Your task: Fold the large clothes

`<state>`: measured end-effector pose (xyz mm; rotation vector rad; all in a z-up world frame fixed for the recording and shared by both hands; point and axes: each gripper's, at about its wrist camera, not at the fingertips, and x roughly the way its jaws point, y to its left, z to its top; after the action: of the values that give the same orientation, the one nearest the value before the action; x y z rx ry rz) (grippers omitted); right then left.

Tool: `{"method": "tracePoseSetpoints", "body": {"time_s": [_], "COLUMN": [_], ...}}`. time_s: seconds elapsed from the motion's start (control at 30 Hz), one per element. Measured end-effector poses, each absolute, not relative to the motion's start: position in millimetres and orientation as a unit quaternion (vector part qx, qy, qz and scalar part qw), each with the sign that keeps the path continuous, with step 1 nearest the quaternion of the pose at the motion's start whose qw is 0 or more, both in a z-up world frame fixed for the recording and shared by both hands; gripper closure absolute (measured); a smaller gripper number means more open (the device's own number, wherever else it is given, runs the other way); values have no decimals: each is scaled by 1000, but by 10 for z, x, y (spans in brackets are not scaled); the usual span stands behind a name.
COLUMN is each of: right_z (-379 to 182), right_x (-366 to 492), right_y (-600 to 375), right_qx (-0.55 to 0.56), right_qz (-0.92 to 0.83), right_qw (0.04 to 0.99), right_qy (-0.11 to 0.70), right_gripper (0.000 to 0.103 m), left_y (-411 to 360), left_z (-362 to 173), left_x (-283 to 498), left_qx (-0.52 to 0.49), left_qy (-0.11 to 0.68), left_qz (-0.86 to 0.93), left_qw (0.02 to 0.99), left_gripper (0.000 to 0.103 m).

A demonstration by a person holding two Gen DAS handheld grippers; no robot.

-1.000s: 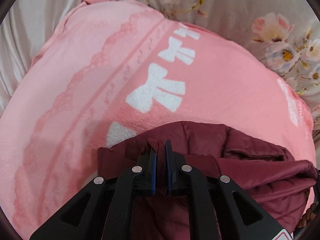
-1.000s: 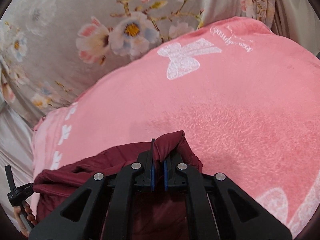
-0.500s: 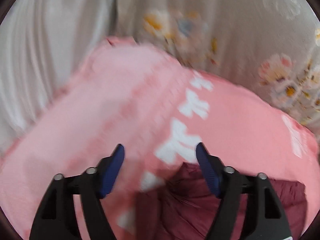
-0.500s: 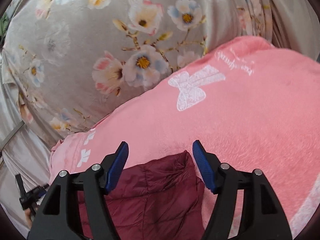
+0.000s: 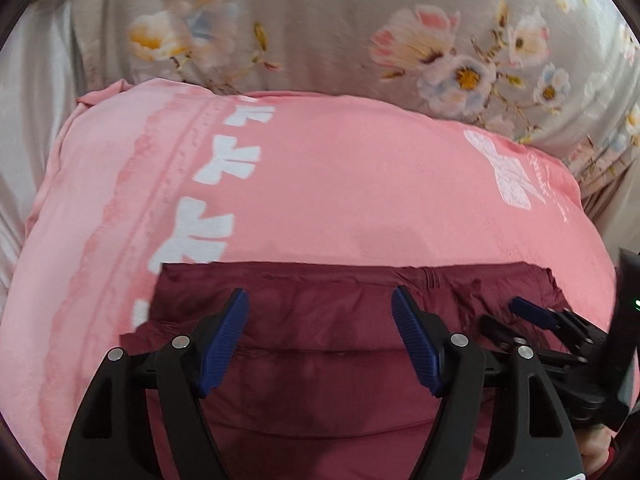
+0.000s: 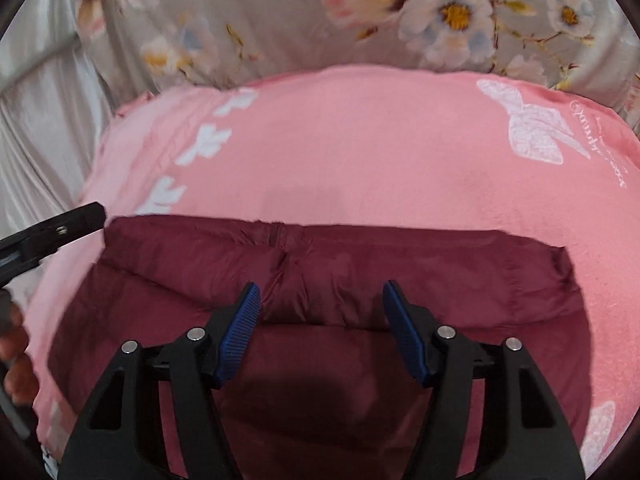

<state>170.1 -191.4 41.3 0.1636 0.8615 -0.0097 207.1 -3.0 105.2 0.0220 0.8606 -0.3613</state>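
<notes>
From my left wrist camera I get the left gripper [image 5: 320,336] with its jaws standing wide and nothing between the blue pads [image 5: 222,344]; they hang above the maroon padded garment [image 5: 328,384] without touching it. The jaws opened within the last second and now hold that width. This view alone shows the right gripper [image 5: 532,316] from the side, at the garment's right end, low over the cloth. It also shows the garment's far left corner lying over a white bow print of the pink blanket [image 5: 340,176].

My right wrist camera gives what the left one misses: the garment's right edge and near right corner, and a short seam or zip end in the middle of its far edge. Here the right gripper [image 6: 320,332] has its jaws apart at a middling width, empty, having opened and then drawn in a little. A black finger of the left gripper [image 6: 56,232] pokes in beside the garment's far left corner, with a hand's fingers [image 6: 16,360] below it.

The garment lies folded flat on the pink blanket, its far edge straight, quilted in broad bands, with one fold ridge running across it. Beyond the blanket is grey flowered bedding [image 6: 360,16].
</notes>
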Motion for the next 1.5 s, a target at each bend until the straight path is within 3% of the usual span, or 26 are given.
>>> {"method": "tracePoseSetpoints", "body": {"time_s": [0.07, 0.1, 0.13, 0.4, 0.63, 0.83, 1.13, 1.5], "right_z": [279, 264, 297, 926, 356, 66, 6, 56], "right_x": [1816, 1835, 1831, 1831, 2208, 2265, 2258, 2215], "right_y": [-1941, -1958, -1980, -2042, -2072, -2165, -2008, -2100], "right_qx": [84, 89, 97, 98, 109, 142, 95, 115], "right_qz": [-14, -10, -7, 4, -3, 0, -23, -16], "right_qw": [896, 894, 896, 933, 909, 900, 912, 917], "right_qy": [436, 438, 433, 346, 402, 412, 398, 381], "right_gripper": [72, 96, 102, 103, 103, 103, 103, 103], "left_y": [-117, -112, -128, -296, -601, -685, -801, -829], "left_z": [951, 918, 865, 904, 399, 223, 94, 88], "left_x": [2109, 2133, 2173, 2332, 2598, 2583, 2593, 2597], "left_qx": [14, 12, 6, -6, 32, 54, 78, 87], "left_qy": [424, 430, 440, 443, 475, 447, 427, 421], "left_qz": [-177, -177, -177, -183, -157, -136, -113, -103], "left_qw": [888, 885, 881, 878, 865, 882, 894, 897], "left_gripper": [32, 32, 32, 32, 32, 28, 25, 23]}}
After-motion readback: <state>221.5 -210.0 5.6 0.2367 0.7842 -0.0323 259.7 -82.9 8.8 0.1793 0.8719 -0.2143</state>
